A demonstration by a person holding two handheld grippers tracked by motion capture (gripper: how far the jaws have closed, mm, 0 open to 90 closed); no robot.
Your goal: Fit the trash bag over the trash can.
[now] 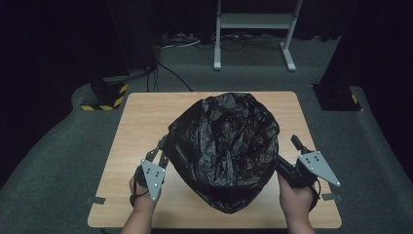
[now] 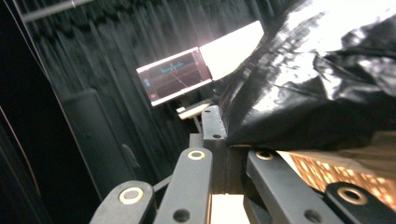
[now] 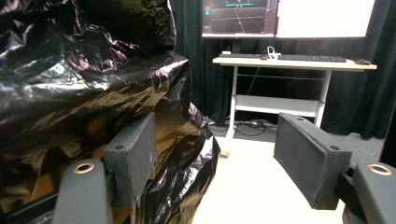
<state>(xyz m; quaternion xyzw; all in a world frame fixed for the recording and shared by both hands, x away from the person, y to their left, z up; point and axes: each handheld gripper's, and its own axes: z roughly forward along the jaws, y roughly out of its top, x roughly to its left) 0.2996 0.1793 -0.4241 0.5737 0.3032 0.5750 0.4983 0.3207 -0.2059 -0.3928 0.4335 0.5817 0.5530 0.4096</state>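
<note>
The black plastic bag (image 1: 225, 148) hides whatever it covers and the tips of my right tongs (image 1: 285, 168). It bulks mid-table (image 1: 141, 112), between my two tongs. My left tongs (image 1: 160, 148) are clamped on its left edge; my right stand open, one pad against its right side.

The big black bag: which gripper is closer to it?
Left. The left gripper is shut, pinching the black bag at its edge. The right gripper is open, one jaw beside the bag.
</note>
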